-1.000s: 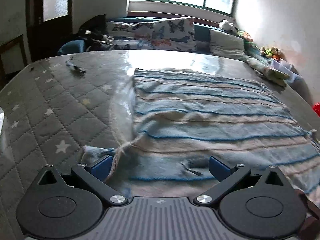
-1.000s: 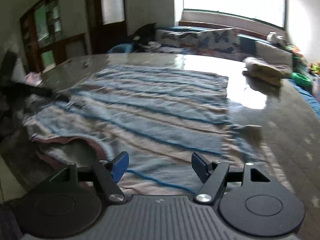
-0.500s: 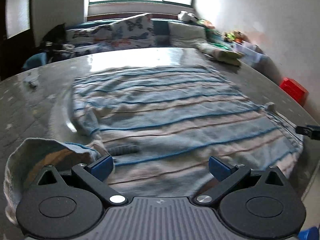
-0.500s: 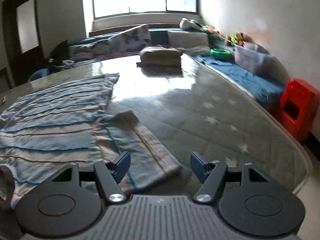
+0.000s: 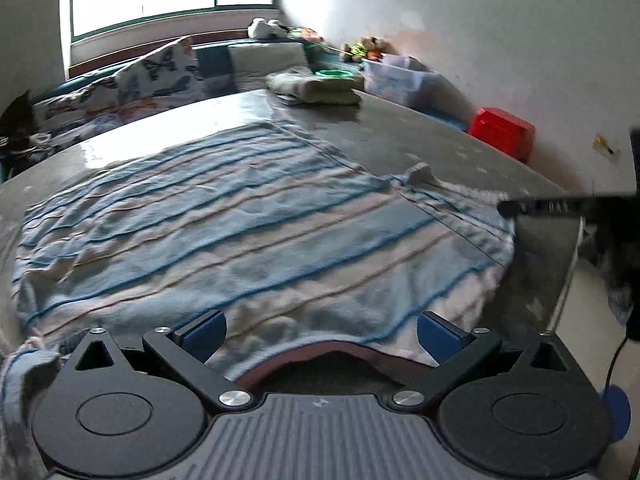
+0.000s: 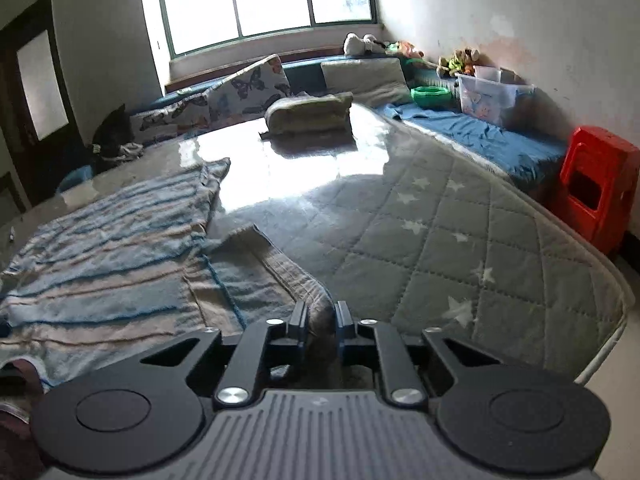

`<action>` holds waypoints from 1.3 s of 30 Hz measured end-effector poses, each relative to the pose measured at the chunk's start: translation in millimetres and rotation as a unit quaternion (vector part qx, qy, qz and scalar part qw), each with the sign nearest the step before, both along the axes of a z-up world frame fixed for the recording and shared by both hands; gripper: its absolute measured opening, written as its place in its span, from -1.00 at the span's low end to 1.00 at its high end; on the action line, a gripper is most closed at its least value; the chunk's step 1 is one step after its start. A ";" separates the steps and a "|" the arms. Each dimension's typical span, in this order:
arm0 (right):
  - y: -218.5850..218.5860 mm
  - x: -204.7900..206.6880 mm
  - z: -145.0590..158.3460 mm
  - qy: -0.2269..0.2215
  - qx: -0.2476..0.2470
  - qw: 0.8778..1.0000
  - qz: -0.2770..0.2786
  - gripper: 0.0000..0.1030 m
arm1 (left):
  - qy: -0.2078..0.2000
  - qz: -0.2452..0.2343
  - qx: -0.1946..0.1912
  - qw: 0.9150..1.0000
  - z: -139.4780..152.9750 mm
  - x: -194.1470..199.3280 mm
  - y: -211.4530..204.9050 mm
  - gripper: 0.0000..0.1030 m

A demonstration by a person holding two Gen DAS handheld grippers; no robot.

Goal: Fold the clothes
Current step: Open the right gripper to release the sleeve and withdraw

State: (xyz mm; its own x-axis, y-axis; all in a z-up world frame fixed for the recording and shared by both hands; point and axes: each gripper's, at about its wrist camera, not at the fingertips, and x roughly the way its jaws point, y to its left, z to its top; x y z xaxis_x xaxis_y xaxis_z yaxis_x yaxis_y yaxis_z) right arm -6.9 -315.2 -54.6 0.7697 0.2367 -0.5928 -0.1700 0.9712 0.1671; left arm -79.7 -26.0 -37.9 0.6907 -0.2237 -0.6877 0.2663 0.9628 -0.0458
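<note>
Open quilted mattress [image 6: 460,240] runs clear right of the striped sweater [image 6: 120,248], nothing on it until the folded pile [image 6: 308,114] at the far edge. Beyond the edge a red stool [image 6: 596,188] blocks the floor, and a dark blurred bar, possibly the other gripper [image 5: 560,206], crosses the sweater's right side

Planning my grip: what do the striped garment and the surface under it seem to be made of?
Striped garment: looks like soft knit or terry, matte, fuzzy nap, wrinkles, raised blue lines. Quilted mattress: stitched star-print padding, apparently under a glossy clear cover, judging by the window glare. The right gripper is shut on the sleeve.
</note>
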 end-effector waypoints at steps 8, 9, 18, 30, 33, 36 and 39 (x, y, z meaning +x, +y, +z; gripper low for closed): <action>24.1 -12.5 38.9 -0.041 0.048 0.995 0.078 -0.81 | 0.008 0.004 0.002 1.000 -6.7 -2.1 1.9 1.00; 30.9 -13.7 43.8 -0.046 0.052 0.993 0.094 -0.81 | 0.007 0.007 0.002 1.000 -6.3 -2.9 3.6 1.00; 102.1 -15.7 45.6 -0.036 0.048 0.974 0.216 -0.78 | 0.006 0.044 -0.009 0.999 -4.8 -13.2 26.9 1.00; 122.3 1.8 6.7 0.023 0.019 0.972 0.233 -0.44 | 0.008 0.089 -0.019 0.996 -4.1 -35.4 55.6 1.00; 120.0 10.2 -4.0 0.035 0.011 0.975 0.220 -0.41 | -0.005 0.103 -0.022 0.994 4.0 -44.7 66.8 1.00; 118.6 16.1 -11.9 0.043 0.005 0.976 0.212 -0.36 | -0.025 0.122 -0.017 0.992 13.7 -53.6 78.8 1.00; 120.0 14.5 -12.2 0.041 0.003 0.975 0.218 -0.22 | -0.050 0.151 0.004 0.987 23.8 -59.6 92.3 1.00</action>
State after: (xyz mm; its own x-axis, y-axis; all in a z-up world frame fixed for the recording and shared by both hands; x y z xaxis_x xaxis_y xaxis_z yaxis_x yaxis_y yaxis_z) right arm 7.7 -195.3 -66.8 0.5457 0.5341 -0.6457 -0.5526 0.8086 0.2019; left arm -139.3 66.4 -14.1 0.7893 0.0077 -0.6139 -0.0306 0.9992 -0.0267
